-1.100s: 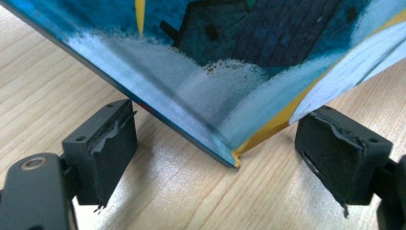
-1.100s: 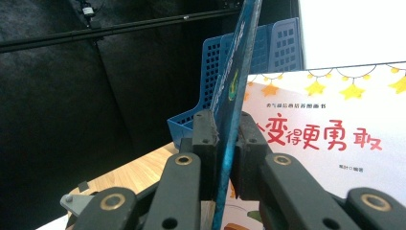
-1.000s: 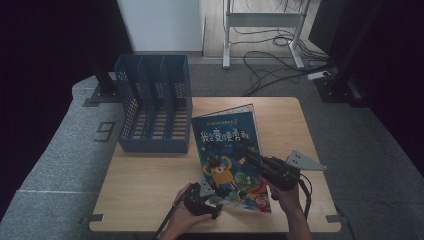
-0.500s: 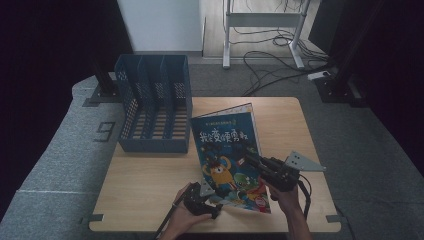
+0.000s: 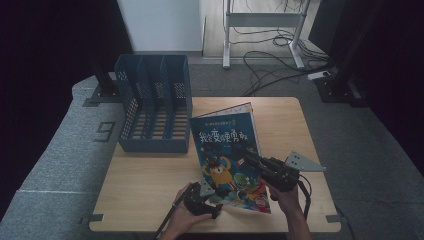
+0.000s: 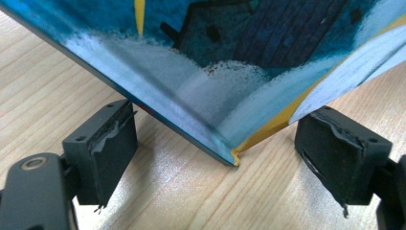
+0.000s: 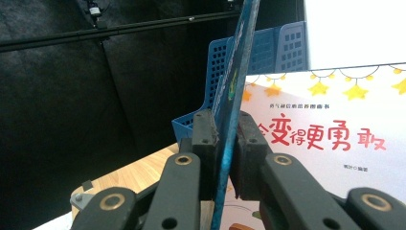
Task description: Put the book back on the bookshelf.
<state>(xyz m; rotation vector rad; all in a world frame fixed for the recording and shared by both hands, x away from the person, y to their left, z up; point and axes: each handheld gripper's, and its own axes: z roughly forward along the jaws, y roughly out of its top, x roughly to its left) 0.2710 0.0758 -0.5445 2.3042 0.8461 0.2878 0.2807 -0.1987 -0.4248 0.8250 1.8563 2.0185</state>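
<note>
High view shows a picture book (image 5: pixel 227 150) on the wooden counter (image 5: pixel 145 190), with its cover lifted up and tilted. The cover is blue, with a yellow monster and red and white letters on it. The book sits near the front of the counter, a bit to the right of the middle.

Right hand-held gripper (image 5: pixel 250 161) pinches the lifted cover at its right edge. In the right gripper view, the two black jaws are pressed onto the thin cover (image 7: pixel 230 124), one on each side. The cover stands on its edge between them. A white page with red letters and yellow stars (image 7: pixel 335 129) shows to the right of the cover.

Left hand-held gripper (image 5: pixel 212 206) is at the front left corner of the book, low on the counter. In the left gripper view, its jaws are spread wide. The bottom corner of the book (image 6: pixel 233 160) sits between them and touches neither jaw. That corner rests on the wood.

A hand (image 5: pixel 182 220) holds the left hand-held gripper, and another hand (image 5: pixel 286 197) holds the right one.

A blue file rack (image 5: pixel 155 102) with slots stands at the back left of the counter, just beside the top of the book.
</note>
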